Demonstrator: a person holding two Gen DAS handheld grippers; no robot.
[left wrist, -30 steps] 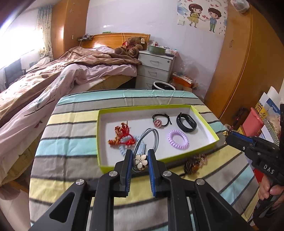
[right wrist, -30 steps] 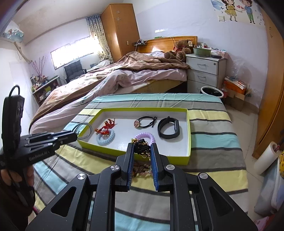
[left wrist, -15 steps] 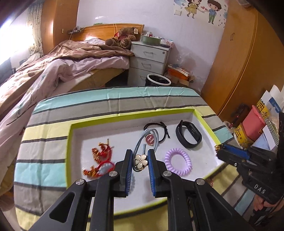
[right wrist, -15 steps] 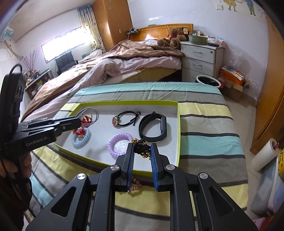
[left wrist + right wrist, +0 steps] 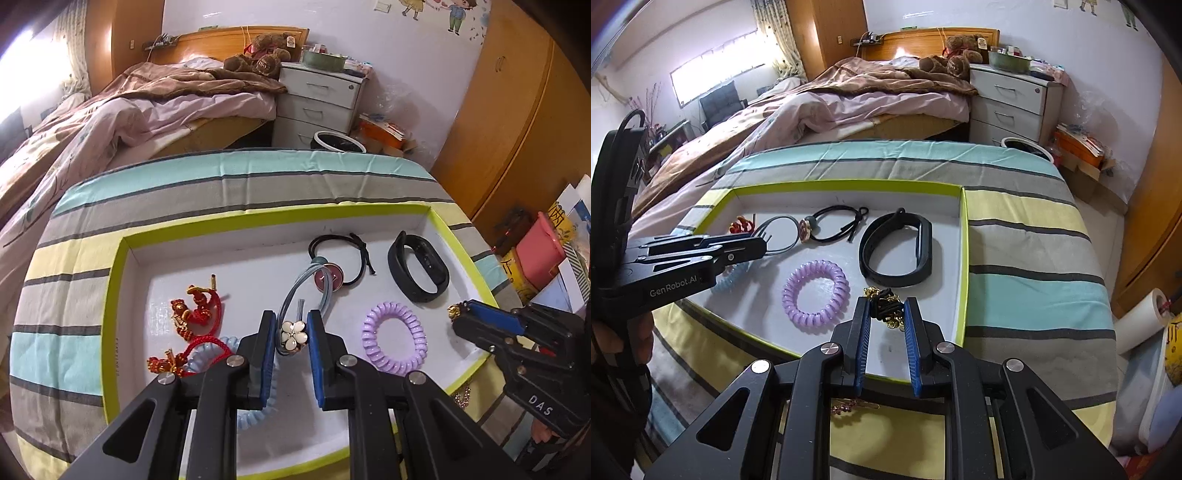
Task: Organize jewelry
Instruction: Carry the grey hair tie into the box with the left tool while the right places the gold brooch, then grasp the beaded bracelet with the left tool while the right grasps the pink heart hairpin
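Note:
A white tray with a lime rim (image 5: 258, 216) (image 5: 964, 236) lies on a striped cloth. My left gripper (image 5: 291, 334) is shut on a grey hair tie with a white flower charm (image 5: 293, 335), held low over the tray's middle. My right gripper (image 5: 885, 308) is shut on a black and gold beaded piece (image 5: 886, 304), held over the tray's near right part. In the tray lie a black wristband (image 5: 417, 266) (image 5: 897, 251), a purple coil tie (image 5: 393, 343) (image 5: 815, 293), a black cord with a round charm (image 5: 334, 258) (image 5: 831, 223), a red knotted bracelet (image 5: 195, 314) and a light blue coil tie (image 5: 255, 410).
The striped cloth (image 5: 1027, 258) covers the table. A small pink beaded clip (image 5: 846, 407) lies on the cloth just before the tray. Behind are a bed (image 5: 147, 107), a white nightstand (image 5: 317, 99) and a bin (image 5: 338, 142). A wooden wardrobe (image 5: 517, 122) stands at the right.
Both grippers have moved forward from the cloth's near edge to over the tray, each still holding its piece. The grey tie's loop now rests by the round charm.

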